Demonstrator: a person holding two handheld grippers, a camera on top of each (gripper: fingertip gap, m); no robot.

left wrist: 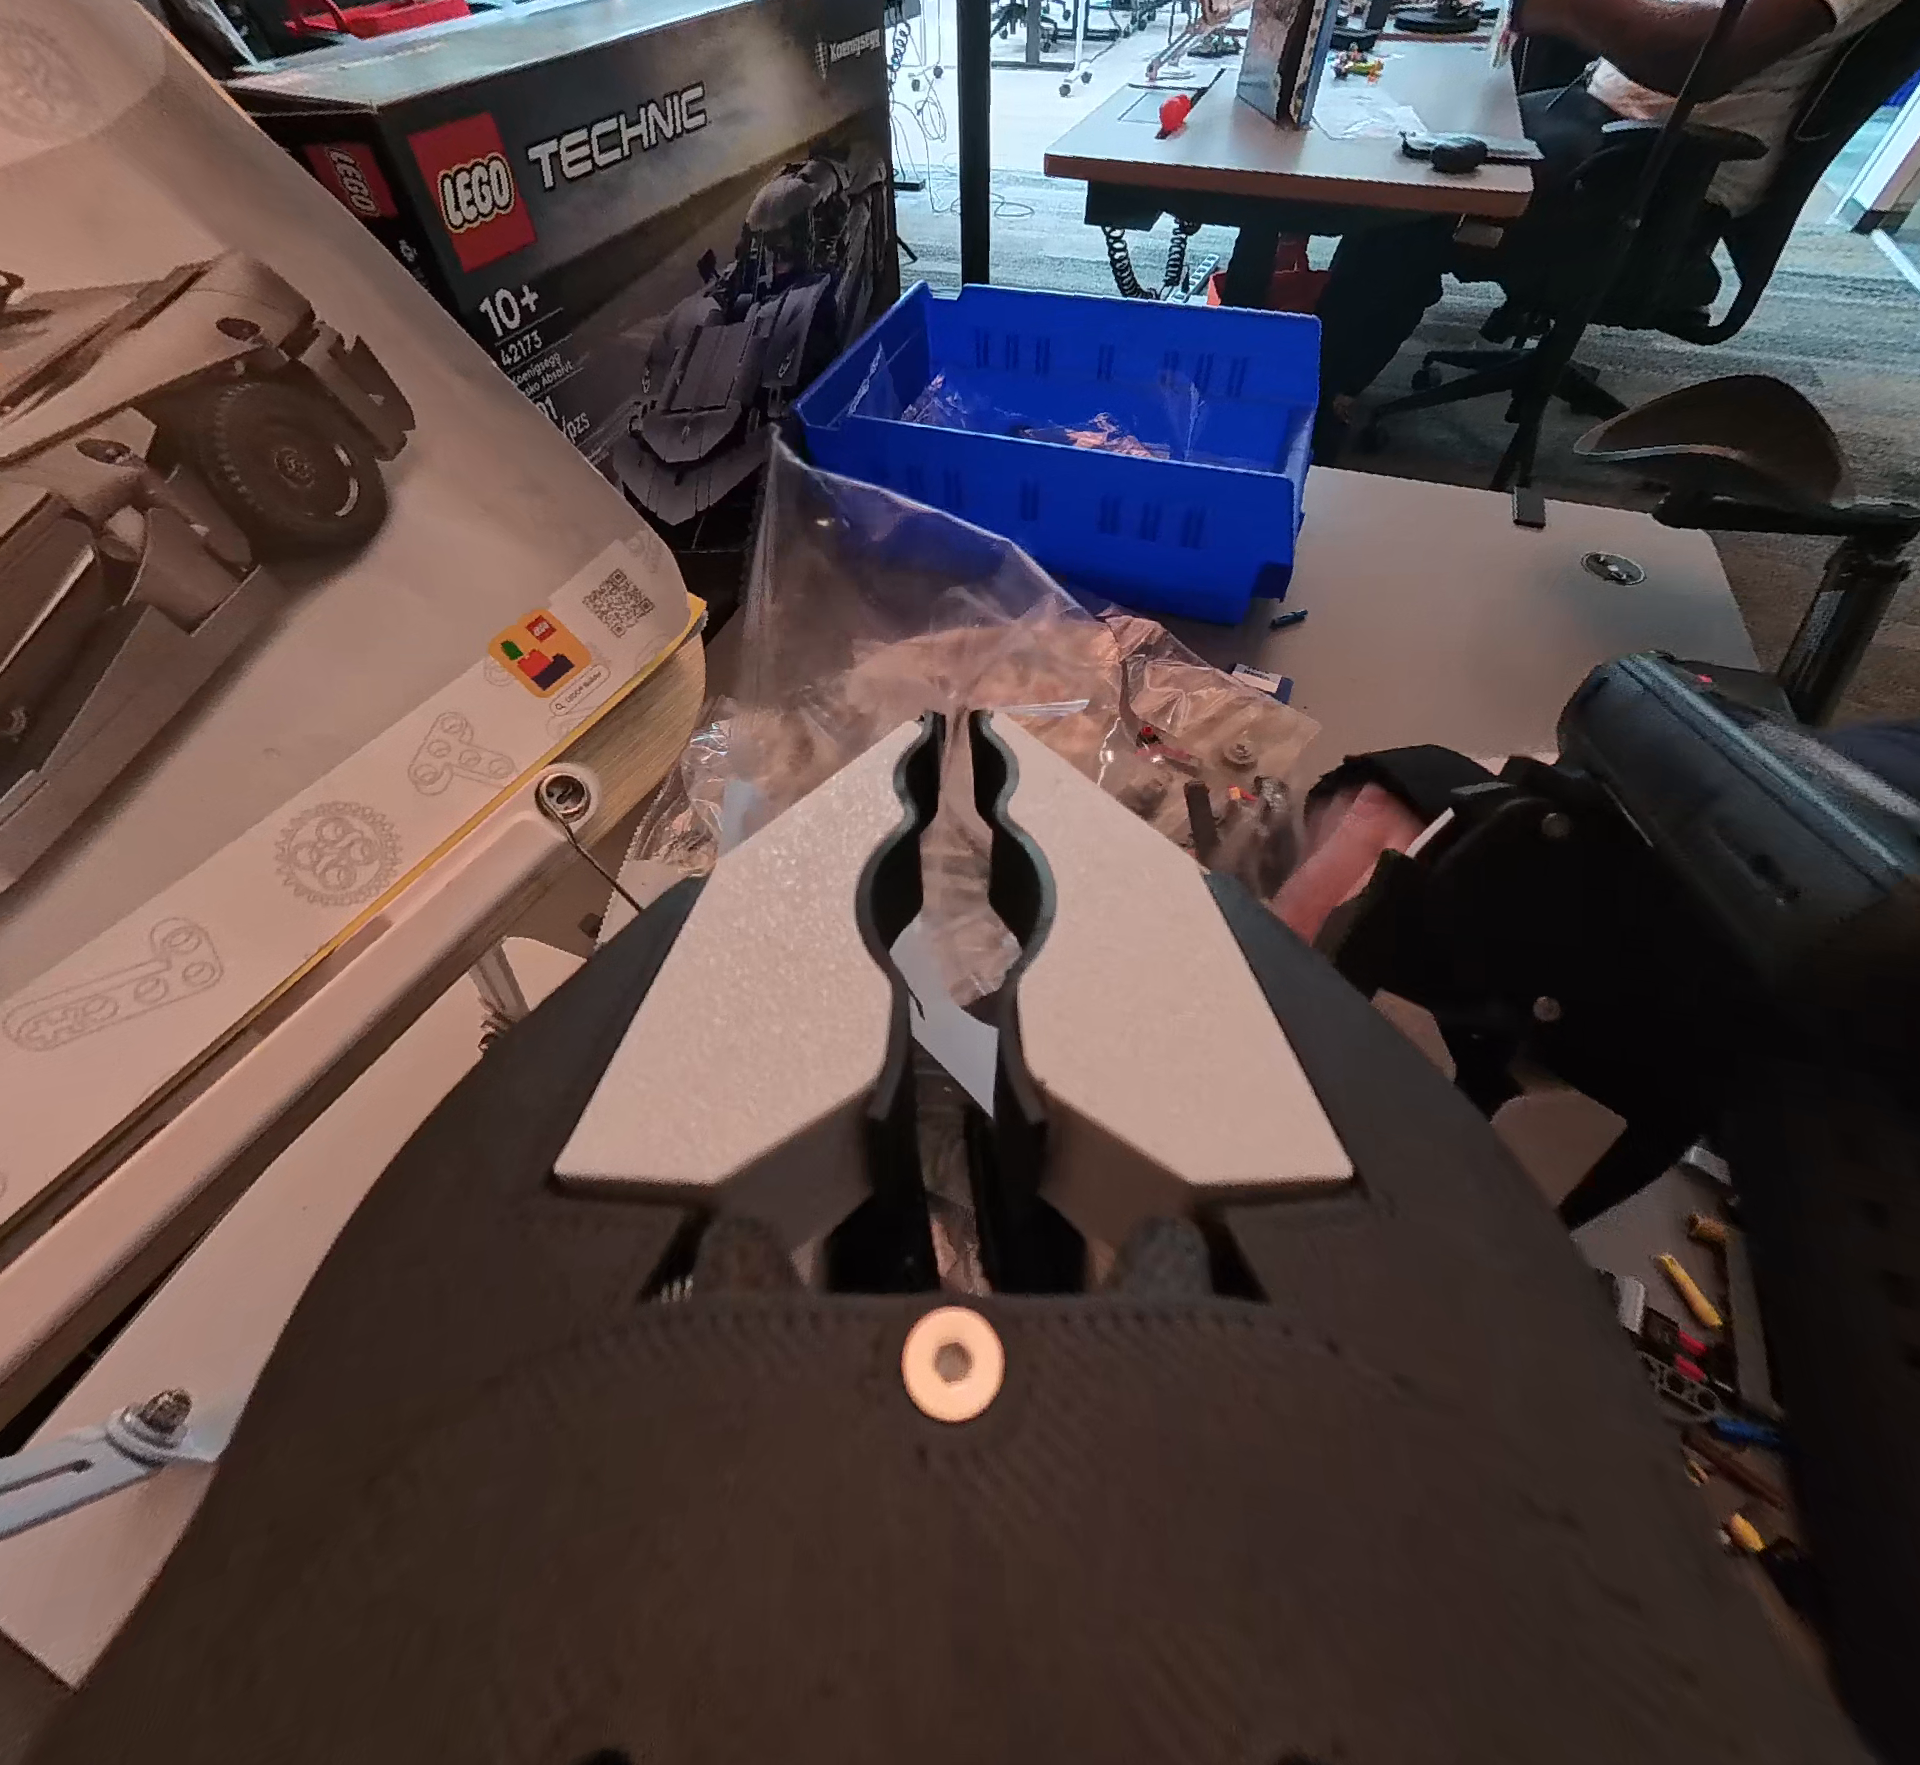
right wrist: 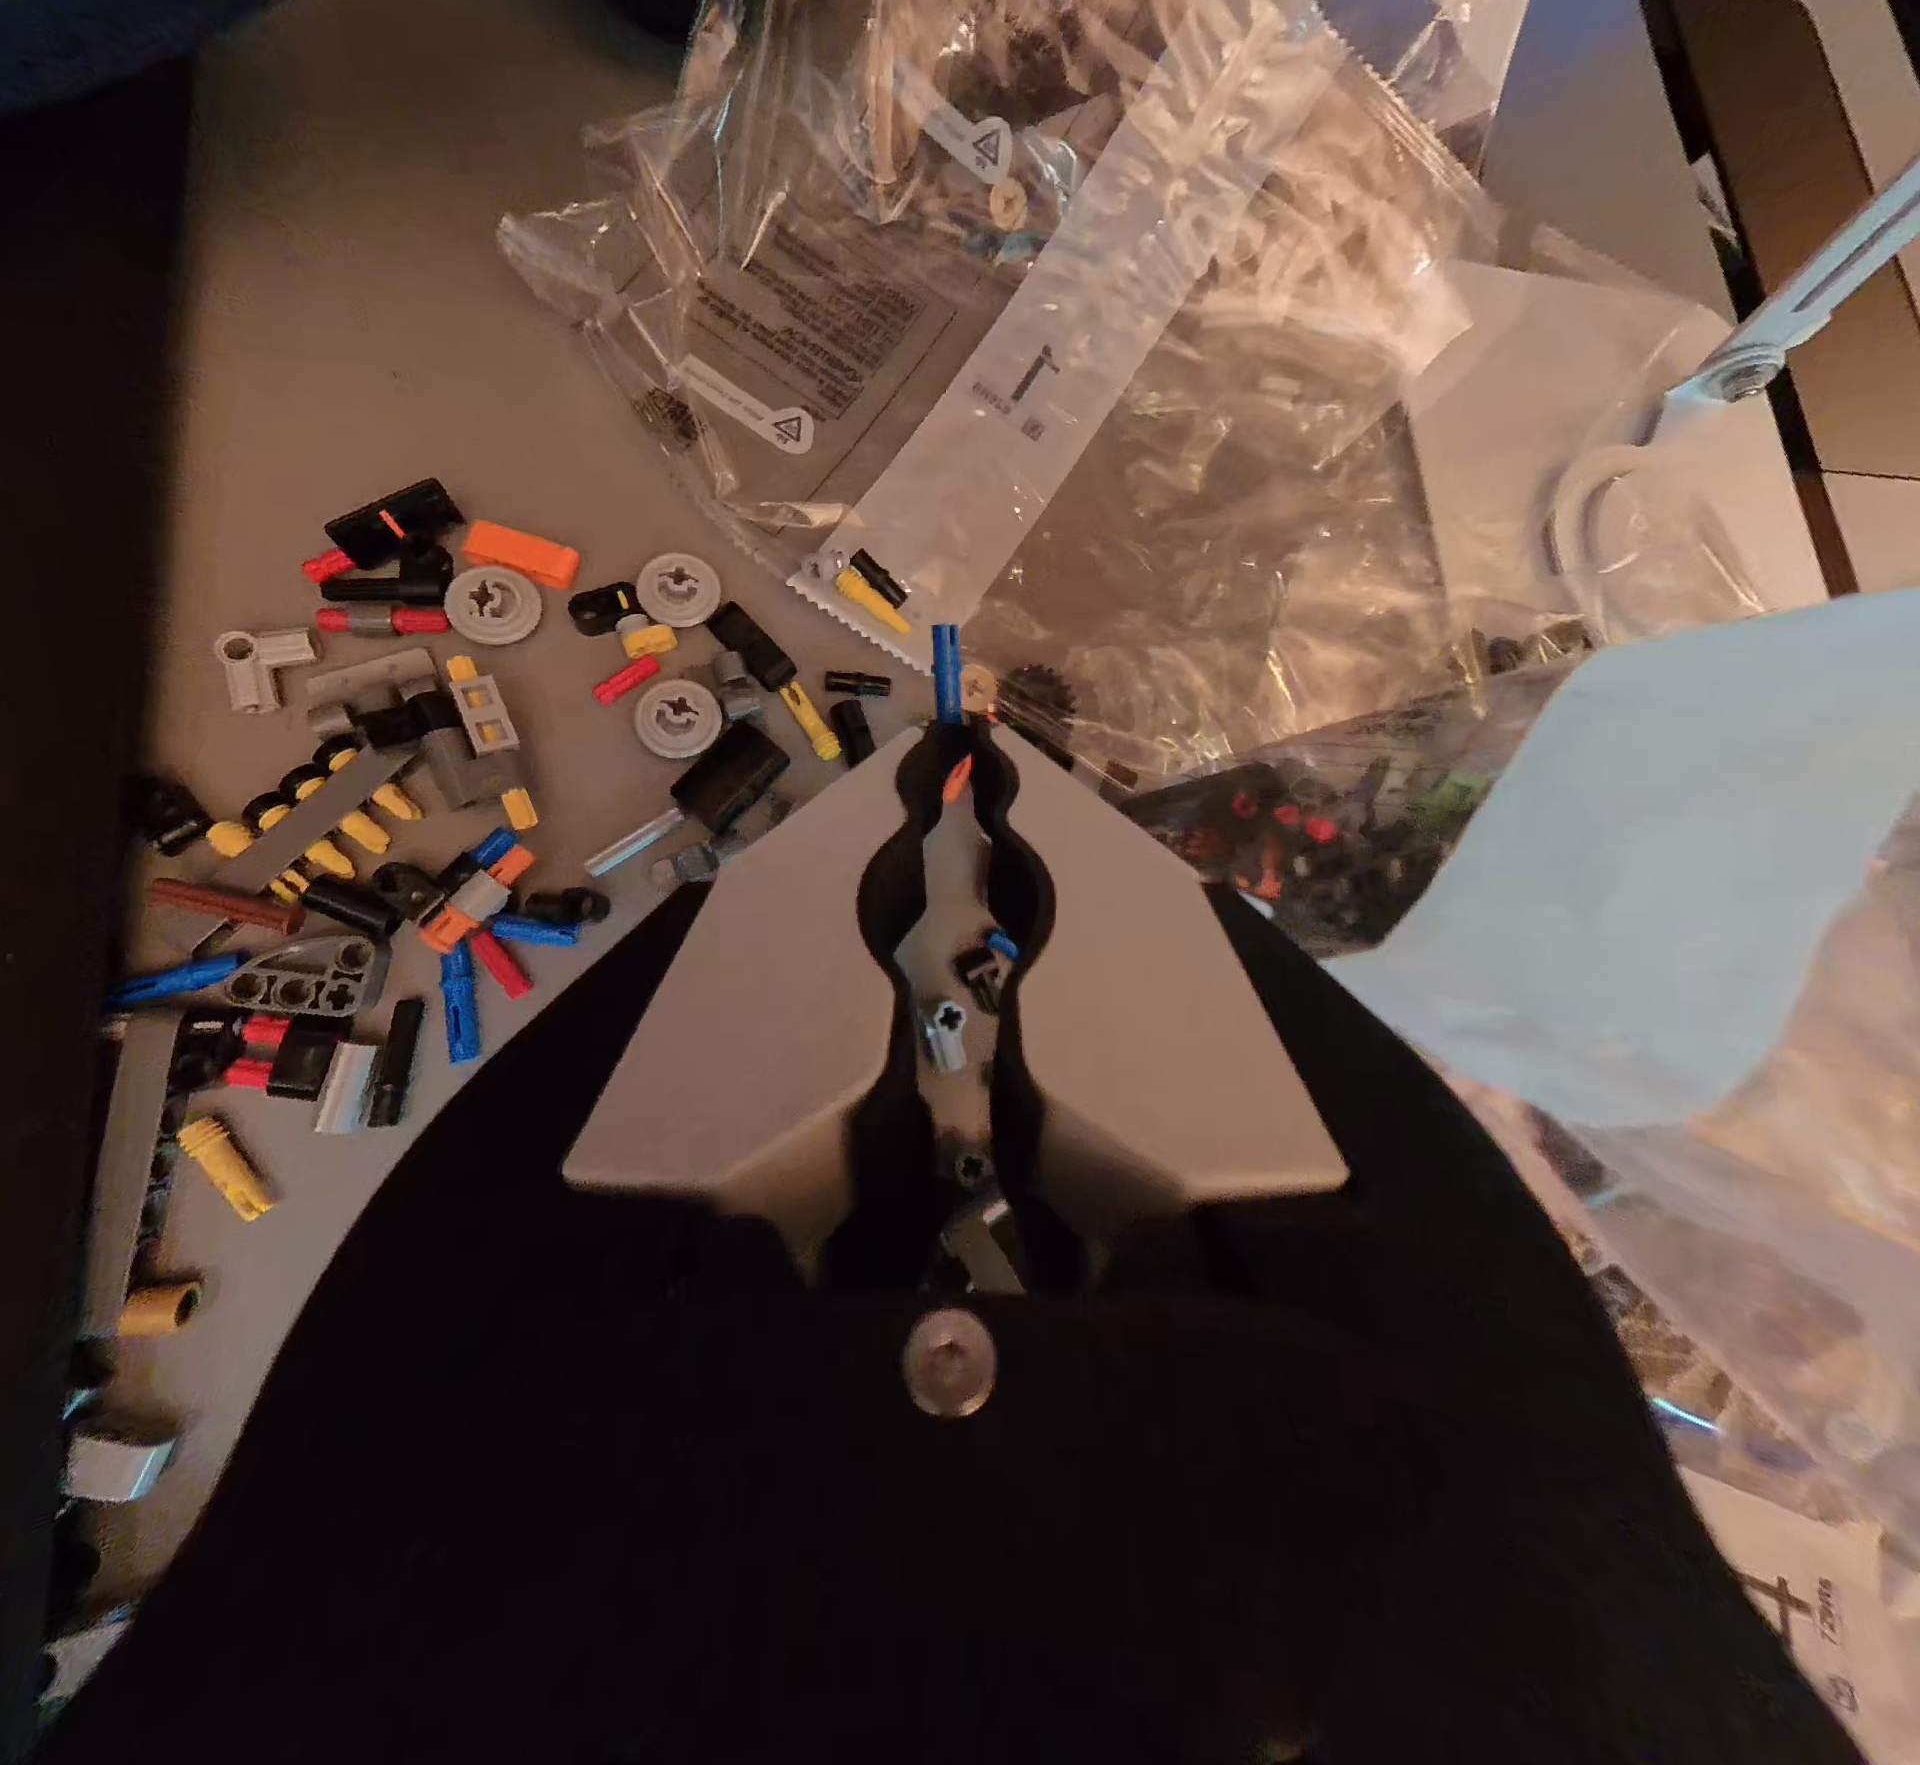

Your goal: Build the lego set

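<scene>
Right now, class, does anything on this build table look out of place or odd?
Yes. Loose small parts lie scattered over the table instead of sorted, and crumpled clear bags sprawl beside them. The right tool pinches a blue pin.

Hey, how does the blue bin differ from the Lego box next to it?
The blue bin is plain plastic with slotted walls; the Lego box is dark printed cardboard. The bin is open on top with clear bags inside, while the box looks closed. The box stands taller than the bin. Both sit side by side at the far side of the table.
</scene>
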